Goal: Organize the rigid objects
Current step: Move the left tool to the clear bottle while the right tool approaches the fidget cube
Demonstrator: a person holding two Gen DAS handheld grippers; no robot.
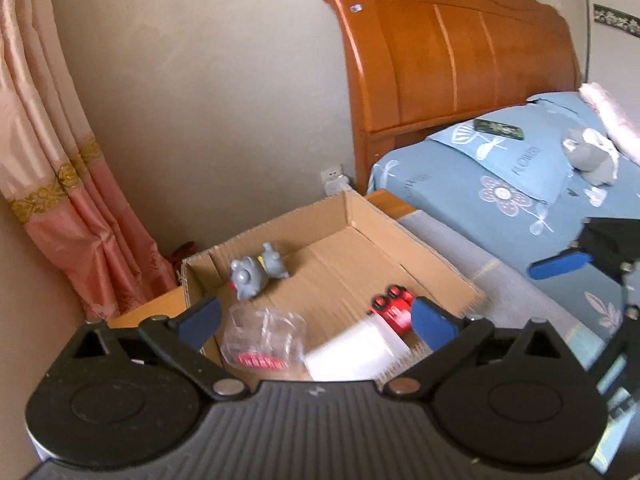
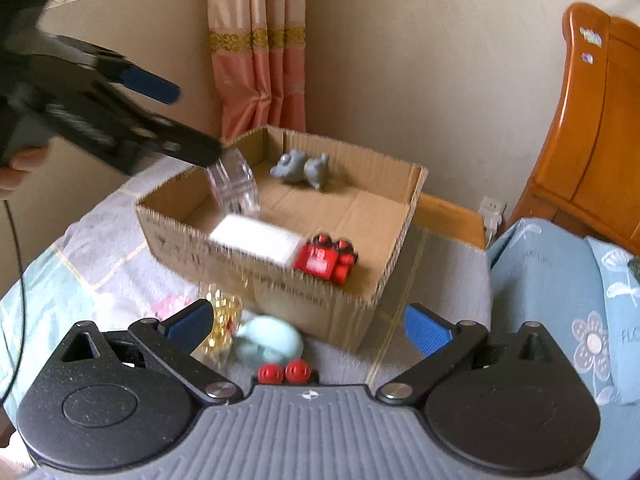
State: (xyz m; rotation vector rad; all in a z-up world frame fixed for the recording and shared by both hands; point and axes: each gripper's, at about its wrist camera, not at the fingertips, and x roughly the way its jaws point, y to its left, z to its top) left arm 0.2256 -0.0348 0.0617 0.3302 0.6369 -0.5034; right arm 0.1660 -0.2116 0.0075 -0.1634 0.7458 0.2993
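An open cardboard box (image 1: 404,248) (image 2: 280,280) sits on a covered surface beside the bed. It holds a grey toy animal (image 1: 256,270) (image 2: 300,168), a red toy vehicle (image 1: 394,306) (image 2: 326,260), a white box (image 1: 356,354) (image 2: 256,238) and a clear plastic cup (image 1: 264,340) (image 2: 234,186). My left gripper (image 1: 316,320) is open just above the cup at the box's near-left part; it also shows in the right wrist view (image 2: 160,120). My right gripper (image 2: 308,326) is open and empty in front of the box, over a pale blue toy (image 2: 272,342), a gold-clear item (image 2: 222,316) and two red knobs (image 2: 284,372).
A wooden headboard (image 1: 452,48) and blue flowered bedding (image 1: 500,188) lie right of the box. A phone (image 1: 498,129) and a grey plush (image 1: 592,156) rest on the bed. A pink curtain (image 1: 60,184) hangs at left. A wall socket (image 1: 334,180) is behind the box.
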